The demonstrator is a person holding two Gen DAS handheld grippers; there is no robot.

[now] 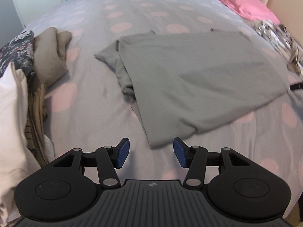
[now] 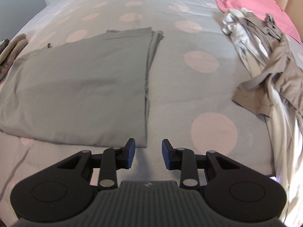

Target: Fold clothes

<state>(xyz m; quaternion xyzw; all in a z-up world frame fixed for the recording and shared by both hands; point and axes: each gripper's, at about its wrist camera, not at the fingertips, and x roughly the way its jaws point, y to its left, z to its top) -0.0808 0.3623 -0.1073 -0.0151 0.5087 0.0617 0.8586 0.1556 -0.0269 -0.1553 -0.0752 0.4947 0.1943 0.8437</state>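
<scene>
Left wrist view: left tongs (image 1: 151, 152) released, empty, above the bed (image 1: 90, 124). Grey garment (image 1: 198, 79) folded flat just ahead, near corner between pads. Right wrist view: right tongs (image 2: 148, 154) released, empty; garment's right edge directly ahead-left. Unfolded clothes pile (image 2: 269, 60) far right.

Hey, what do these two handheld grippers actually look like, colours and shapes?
The left gripper and right gripper match: matte black linkage arms with silver pivot pins, blue ribbed pads on the fingers, round black housings either side, and a ribbed grey centre plate. No cables or sleeves show.
</scene>
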